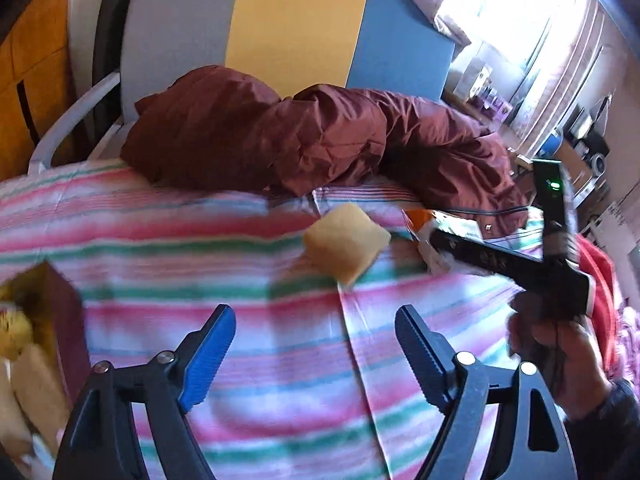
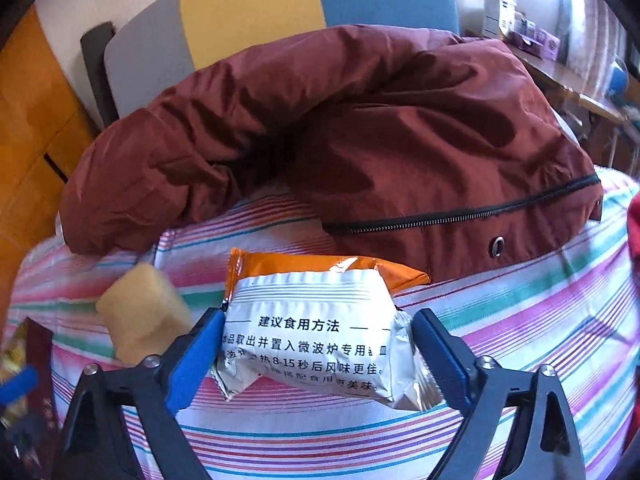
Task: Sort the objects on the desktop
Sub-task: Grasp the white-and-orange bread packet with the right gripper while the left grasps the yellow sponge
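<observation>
Sheet: striped in pink, green and white, spread over the whole work surface; soft and rumpled, so things on it sit unevenly and may slide with the cloth.
Coat: maroon, heaped along the far side, zip facing near; bulky, limp, not in the way of either tool.
Box: dark red, at the near left edge, open, with pale and yellow items inside; likely the place things are sorted into.
Packet: white and orange foil snack wrapper, lying flat in the middle right, just near the coat. Looks light, puffy and crinkly, with slick film; best taken across its short width at the middle, since the crimped ends would fold and slip.
Bun: pale yellow, cushion-shaped, in the middle, just left of the packet. Seems soft and light, easily dented; gentle squeeze on opposite flat sides.
Right gripper: jaws spread, straddling the packet; left pad touches or nearly touches its edge, right pad stands clear. Nothing clamped yet.
Left gripper: jaws spread wide and empty, above bare sheet, near side of the bun.
</observation>
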